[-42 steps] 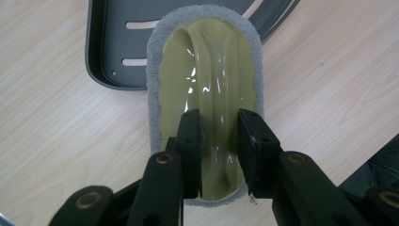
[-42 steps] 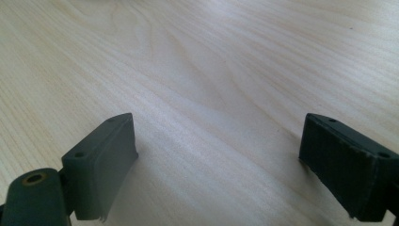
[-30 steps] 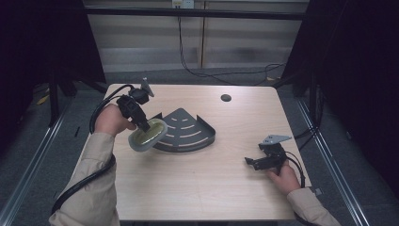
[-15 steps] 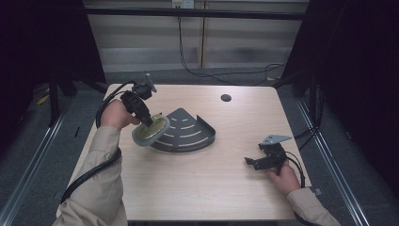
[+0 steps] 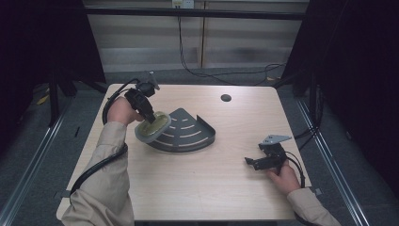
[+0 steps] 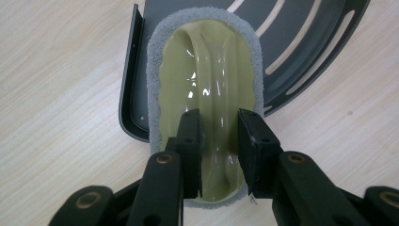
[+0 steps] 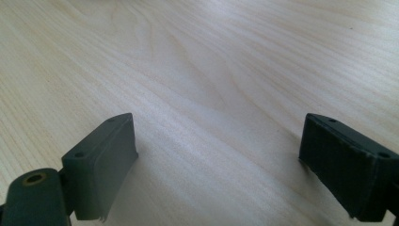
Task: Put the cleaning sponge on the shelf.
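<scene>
The scrubbing sponge [image 6: 204,89] is an oval pad with a grey abrasive rim and a glossy olive-yellow plastic top that rises into a ridge-like handle along its length. It hangs over the straight left edge of the dark grey corner shelf [image 5: 188,132], partly above the shelf's slotted floor and partly above the bare wood beside it. In the left gripper view the left hand-held gripper [image 6: 219,136] has its two black jaws pinching that raised ridge from either side, near the sponge's closer end. From the high view the same hand-held gripper [image 5: 149,115] reaches down at a slant from the person's left hand [image 5: 120,112], a black cable looping away behind it.

The corner shelf is a quarter-round metal tray with a low wall and several curved slots cut through its base; it lies flat on the pale wooden tabletop [image 5: 197,183], left of centre.

The right hand-held gripper [image 5: 251,162] rests low over the tabletop near its right edge, well apart from the shelf, with its jaws spread wide and only wood grain between them [image 7: 219,155].

A small dark round hole [image 5: 226,98] sits in the tabletop towards the far side. I can make out no brand, label or writing on the sponge, shelf or grippers.
</scene>
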`<act>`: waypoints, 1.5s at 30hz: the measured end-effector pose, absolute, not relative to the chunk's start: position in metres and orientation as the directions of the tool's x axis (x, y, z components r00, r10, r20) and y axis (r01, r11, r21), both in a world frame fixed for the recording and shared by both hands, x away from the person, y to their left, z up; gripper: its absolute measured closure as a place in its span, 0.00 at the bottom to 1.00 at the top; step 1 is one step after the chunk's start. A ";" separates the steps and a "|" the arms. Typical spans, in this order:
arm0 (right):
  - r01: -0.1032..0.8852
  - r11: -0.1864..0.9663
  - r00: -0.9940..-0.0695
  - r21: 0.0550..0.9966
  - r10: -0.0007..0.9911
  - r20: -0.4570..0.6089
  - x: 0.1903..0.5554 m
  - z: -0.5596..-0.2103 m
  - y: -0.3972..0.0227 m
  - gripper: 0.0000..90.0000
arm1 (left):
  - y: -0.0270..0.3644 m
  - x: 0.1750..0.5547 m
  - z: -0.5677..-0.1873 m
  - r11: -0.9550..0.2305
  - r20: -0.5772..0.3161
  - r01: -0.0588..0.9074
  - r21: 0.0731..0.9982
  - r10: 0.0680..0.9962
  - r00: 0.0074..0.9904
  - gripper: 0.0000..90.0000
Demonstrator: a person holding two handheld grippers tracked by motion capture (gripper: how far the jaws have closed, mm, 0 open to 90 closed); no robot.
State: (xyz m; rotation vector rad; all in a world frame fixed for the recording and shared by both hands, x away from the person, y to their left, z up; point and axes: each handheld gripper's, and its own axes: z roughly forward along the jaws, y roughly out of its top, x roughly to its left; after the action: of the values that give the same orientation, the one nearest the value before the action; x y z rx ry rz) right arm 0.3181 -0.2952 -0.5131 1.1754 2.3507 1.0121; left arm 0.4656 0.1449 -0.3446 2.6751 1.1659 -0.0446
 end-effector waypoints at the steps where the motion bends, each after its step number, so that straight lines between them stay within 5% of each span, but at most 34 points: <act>1: 0.564 0.409 -0.608 0.717 0.793 0.026 0.318 -0.513 -0.295 0.12 | 0.145 0.466 -0.345 -0.658 -0.114 0.728 0.191 0.722 0.683 0.79; 45: 0.564 0.409 -0.608 0.717 0.793 0.026 0.318 -0.513 -0.295 0.12 | 0.124 0.496 -0.374 -0.658 -0.080 0.731 0.182 0.731 0.678 0.79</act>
State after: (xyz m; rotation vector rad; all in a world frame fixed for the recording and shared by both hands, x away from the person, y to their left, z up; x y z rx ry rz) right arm 0.3181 -0.2953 -0.5131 1.1764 2.3513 1.0123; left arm 0.4964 0.1236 -0.3737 2.6911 1.1868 0.0002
